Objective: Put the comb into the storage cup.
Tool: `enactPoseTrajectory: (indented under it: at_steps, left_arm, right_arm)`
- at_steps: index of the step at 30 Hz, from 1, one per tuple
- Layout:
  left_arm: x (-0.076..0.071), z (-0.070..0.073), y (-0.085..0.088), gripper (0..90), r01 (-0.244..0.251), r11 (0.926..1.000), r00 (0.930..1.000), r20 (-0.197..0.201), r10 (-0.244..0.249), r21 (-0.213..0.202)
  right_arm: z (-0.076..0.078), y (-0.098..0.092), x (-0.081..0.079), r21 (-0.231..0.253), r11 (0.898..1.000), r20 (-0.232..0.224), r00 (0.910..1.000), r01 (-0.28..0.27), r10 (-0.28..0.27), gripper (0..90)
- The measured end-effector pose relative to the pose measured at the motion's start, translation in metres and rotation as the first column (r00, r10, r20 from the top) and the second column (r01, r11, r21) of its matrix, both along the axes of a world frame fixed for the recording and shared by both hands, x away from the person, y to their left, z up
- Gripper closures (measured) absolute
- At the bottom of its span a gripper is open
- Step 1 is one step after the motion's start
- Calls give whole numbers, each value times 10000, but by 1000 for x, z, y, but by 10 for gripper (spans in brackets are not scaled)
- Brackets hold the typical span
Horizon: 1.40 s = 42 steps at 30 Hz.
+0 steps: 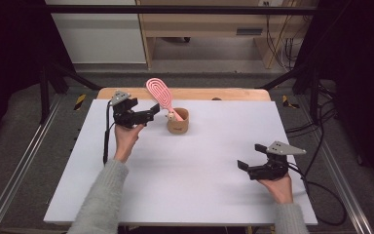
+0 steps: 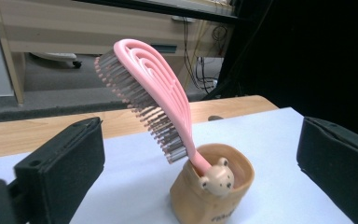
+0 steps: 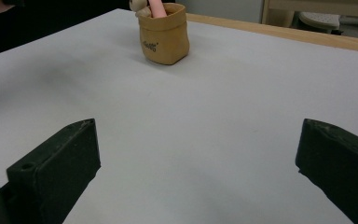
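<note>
A pink hairbrush point(image 1: 159, 92) stands handle-down in a small tan pouch point(image 1: 178, 122) at the back middle of the white tabletop point(image 1: 199, 170), its head leaning left and away. A little bear head point(image 2: 218, 176) sits at the pouch's rim. My left gripper point(image 1: 152, 113) hovers just left of the brush, open, its jaws apart from brush point(image 2: 149, 84) and pouch point(image 2: 214, 196), with nothing held. Near the front right, my right gripper point(image 1: 249, 156) rests low over the table, open and empty, facing the pouch point(image 3: 164, 39) from a distance.
A wooden strip point(image 1: 185, 92) runs along the table's far edge. Behind it stand a wooden desk point(image 1: 204, 24) and hanging cables point(image 1: 282, 48). Black frame bars point(image 1: 53, 83) flank the table, and a cable point(image 1: 321, 195) trails off the right side.
</note>
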State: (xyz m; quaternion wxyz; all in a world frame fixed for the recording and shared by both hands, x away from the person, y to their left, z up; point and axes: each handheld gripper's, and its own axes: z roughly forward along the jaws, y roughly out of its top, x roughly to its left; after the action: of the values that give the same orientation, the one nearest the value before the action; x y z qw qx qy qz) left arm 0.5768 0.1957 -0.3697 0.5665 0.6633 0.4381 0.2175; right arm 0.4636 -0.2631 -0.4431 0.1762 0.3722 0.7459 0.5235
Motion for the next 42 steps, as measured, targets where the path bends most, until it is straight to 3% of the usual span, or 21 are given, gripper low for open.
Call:
enactPoseTrajectory:
  at_steps: [13, 17, 21, 42]
  left_arm:
    - [-30, -2, 11, 1, 879, 9951, 9961, 9, -880, 450]
    - [-41, -6, 13, 0, 1240, 9896, 9922, 4, -1244, 735]
    - [-52, -12, 18, 1, 1495, 9858, 9887, -28, -1498, 769]
    - [-95, -51, 60, 1, 1803, 9722, 9832, -544, -1740, 1497]
  right_arm:
    - [0, 1, 0, 36, 10000, -68, 10000, 30, -30, 2]
    - [-1, 1, 0, 24, 10000, -44, 10000, 14, -14, 2]
    - [-1, 1, 0, 28, 10000, -41, 10000, 19, -19, 2]
    - [-3, 3, 2, -50, 10000, -182, 9998, 3, -4, 2]
